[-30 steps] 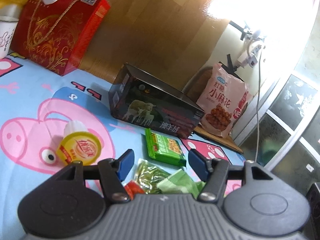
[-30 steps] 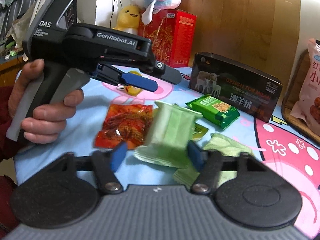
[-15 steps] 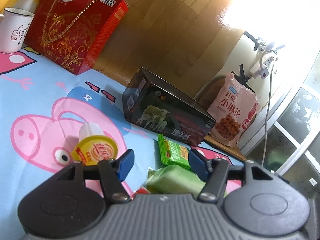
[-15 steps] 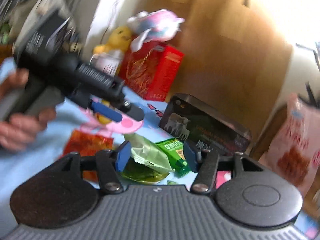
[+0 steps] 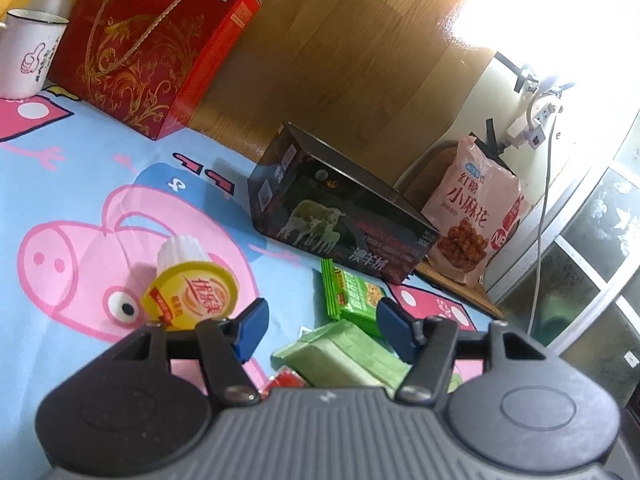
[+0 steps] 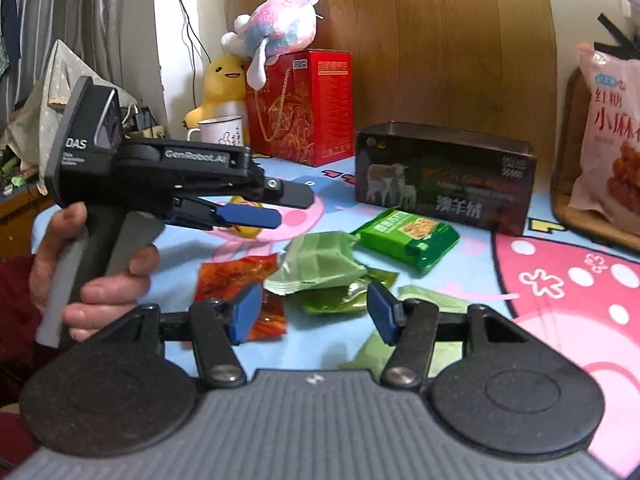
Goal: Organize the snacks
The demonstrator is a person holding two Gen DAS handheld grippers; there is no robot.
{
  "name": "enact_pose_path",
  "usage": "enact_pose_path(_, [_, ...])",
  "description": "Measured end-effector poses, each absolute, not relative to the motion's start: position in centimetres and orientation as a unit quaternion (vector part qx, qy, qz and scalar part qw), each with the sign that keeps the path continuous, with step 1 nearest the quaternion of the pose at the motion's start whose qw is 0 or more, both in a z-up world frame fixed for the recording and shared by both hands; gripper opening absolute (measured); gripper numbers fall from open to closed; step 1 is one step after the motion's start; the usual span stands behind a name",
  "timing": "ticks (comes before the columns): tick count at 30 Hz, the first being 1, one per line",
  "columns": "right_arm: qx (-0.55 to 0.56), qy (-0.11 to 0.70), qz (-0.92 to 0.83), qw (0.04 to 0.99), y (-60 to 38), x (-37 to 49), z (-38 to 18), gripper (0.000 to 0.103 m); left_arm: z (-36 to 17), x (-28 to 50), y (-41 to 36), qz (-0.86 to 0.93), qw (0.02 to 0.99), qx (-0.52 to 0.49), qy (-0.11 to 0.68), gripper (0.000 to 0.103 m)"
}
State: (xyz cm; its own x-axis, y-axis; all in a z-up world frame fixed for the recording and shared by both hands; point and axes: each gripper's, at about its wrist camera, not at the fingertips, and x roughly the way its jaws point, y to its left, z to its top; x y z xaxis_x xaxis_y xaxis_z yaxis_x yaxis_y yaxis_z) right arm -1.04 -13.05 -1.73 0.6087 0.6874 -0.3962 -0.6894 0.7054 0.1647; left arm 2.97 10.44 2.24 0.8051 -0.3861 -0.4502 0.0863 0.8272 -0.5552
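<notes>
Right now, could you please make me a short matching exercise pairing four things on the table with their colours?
Things:
1. gift box
2. mug
3. biscuit packet
4. jelly cup lid

Colours:
A. yellow
B. green
C. red
D. white

Pairs: 1-C, 2-D, 3-B, 4-A

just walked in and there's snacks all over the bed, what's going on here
A person is sorting snacks with a handheld gripper in each hand. The left gripper and the right gripper both hover open and hold nothing. Loose on the cartoon sheet lie a pale green packet, an orange-red packet, a bright green cracker pack and a yellow-lidded cup. A dark box stands just behind them, apparently empty.
</notes>
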Motion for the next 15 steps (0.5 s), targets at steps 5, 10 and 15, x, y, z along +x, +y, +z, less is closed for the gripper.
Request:
enact_pose_path(5, [-0.015,0.225,0.384,0.895,-12.1,-0.5,-1.8,0.061,1.8,3.7,9.6,-0.149,0.904,-0.254,0.310,0.067])
enact_pose_path(10, [-0.019,0.240,0.381,0.893,-10.4,1.2,-2.7,0.060,1.5,4.1,8.9,-0.164,0.898,-0.245,0.327,0.061])
enact_pose_path(15, [-0.010,0.231,0.372,0.899,-10.8,1.5,-2.4,0.054,1.4,3.8,8.9,-0.169,0.897,-0.249,0.324,0.049])
